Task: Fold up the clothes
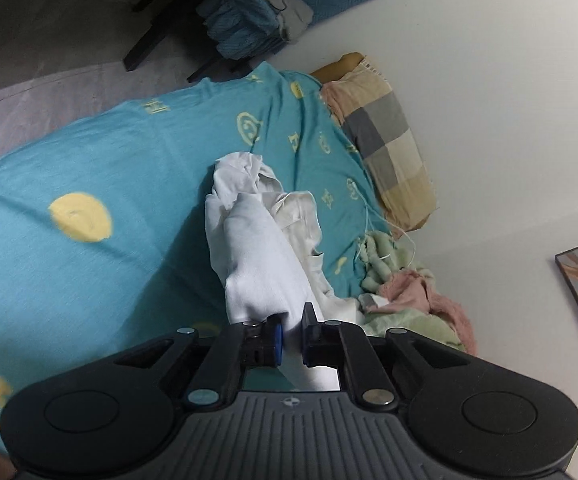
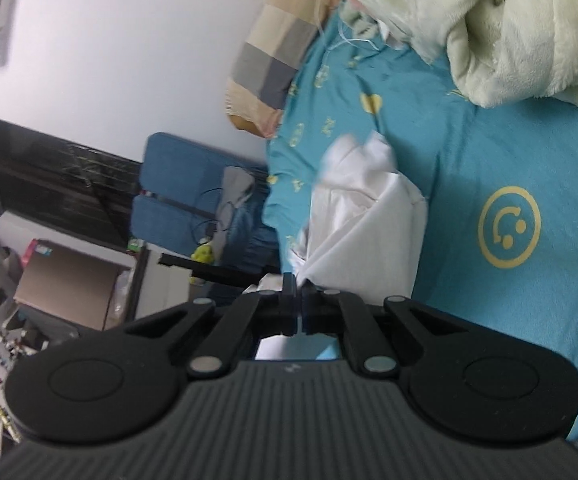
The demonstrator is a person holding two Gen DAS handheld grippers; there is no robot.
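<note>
On the turquoise bedsheet, printed with yellow smiley faces and letters, a white garment hangs bunched and crumpled between the 2 grippers, its far end trailing down onto the sheet. From the left wrist view, the left gripper is clamped on a thick fold of the white cloth, which fills the narrow gap between its blue-edged pads. From the right wrist view, the right gripper is pinched tight on a thin edge of the same garment, its 2 black fingers nearly meeting with the fabric caught between them; the cloth spreads away from the pinch in a fan and ends in a blurred, rumpled tip.

Beside the garment, toward the wall, lies a heap of pale green and pink fleece blanket, and a thin white cord runs across the sheet near it. A checked pillow in beige, grey and pink rests at the head of the bed against the white wall. Beyond the bed's far edge stands a blue upholstered seat with grey cloth and dark cables draped over it. A brown cardboard box sits on the floor further off in the right wrist view, below a dark window.
</note>
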